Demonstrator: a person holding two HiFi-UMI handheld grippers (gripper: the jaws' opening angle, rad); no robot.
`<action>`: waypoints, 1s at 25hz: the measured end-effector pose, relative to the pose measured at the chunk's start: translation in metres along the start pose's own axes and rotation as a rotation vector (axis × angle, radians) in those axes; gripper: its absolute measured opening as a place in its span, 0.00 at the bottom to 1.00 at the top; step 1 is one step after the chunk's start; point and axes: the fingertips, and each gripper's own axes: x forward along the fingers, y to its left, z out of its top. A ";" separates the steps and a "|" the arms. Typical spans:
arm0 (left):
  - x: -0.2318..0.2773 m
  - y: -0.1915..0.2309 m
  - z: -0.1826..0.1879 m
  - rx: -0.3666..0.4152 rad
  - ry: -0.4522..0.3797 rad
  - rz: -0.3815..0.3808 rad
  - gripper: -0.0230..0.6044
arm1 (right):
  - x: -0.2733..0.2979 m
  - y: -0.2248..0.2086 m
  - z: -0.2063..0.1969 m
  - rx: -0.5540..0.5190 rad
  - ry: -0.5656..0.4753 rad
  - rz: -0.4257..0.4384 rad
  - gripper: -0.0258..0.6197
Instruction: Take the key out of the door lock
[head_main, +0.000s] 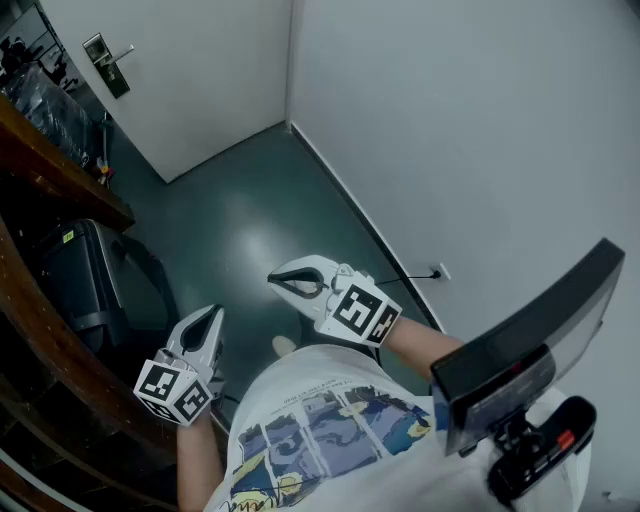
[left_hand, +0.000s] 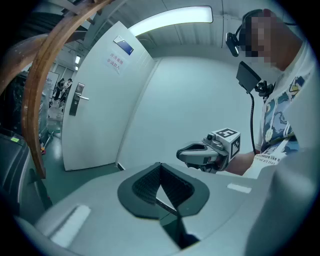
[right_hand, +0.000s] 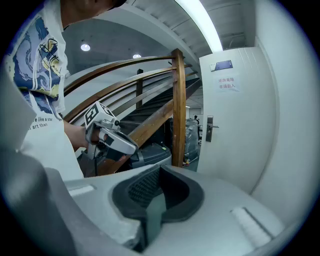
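Observation:
The white door (head_main: 200, 70) stands shut at the far end of the corridor. Its metal lock plate with lever handle (head_main: 107, 62) shows at the top left; no key can be made out at this distance. My left gripper (head_main: 213, 313) and right gripper (head_main: 273, 280) hang in front of the person's body, far from the door, both shut and empty. In the left gripper view the door handle (left_hand: 77, 98) is small at the left and the right gripper (left_hand: 181, 154) floats beyond my own shut jaws. The right gripper view shows the lock plate (right_hand: 210, 128) to the right of a wooden post.
A curved wooden stair railing (head_main: 60, 170) runs along the left, with a dark case (head_main: 85, 275) under it. White walls close in the right side, with a socket (head_main: 440, 272) low down. Green floor (head_main: 240, 200) leads up to the door.

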 end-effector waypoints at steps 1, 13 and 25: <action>0.001 0.001 -0.001 0.000 0.000 0.001 0.05 | 0.001 -0.001 -0.001 0.000 0.000 0.001 0.04; 0.022 0.001 0.006 -0.005 -0.003 0.023 0.05 | -0.002 -0.023 -0.002 0.020 -0.011 0.036 0.04; 0.088 0.065 0.070 -0.045 -0.058 0.183 0.05 | 0.022 -0.140 0.006 -0.016 -0.013 0.112 0.07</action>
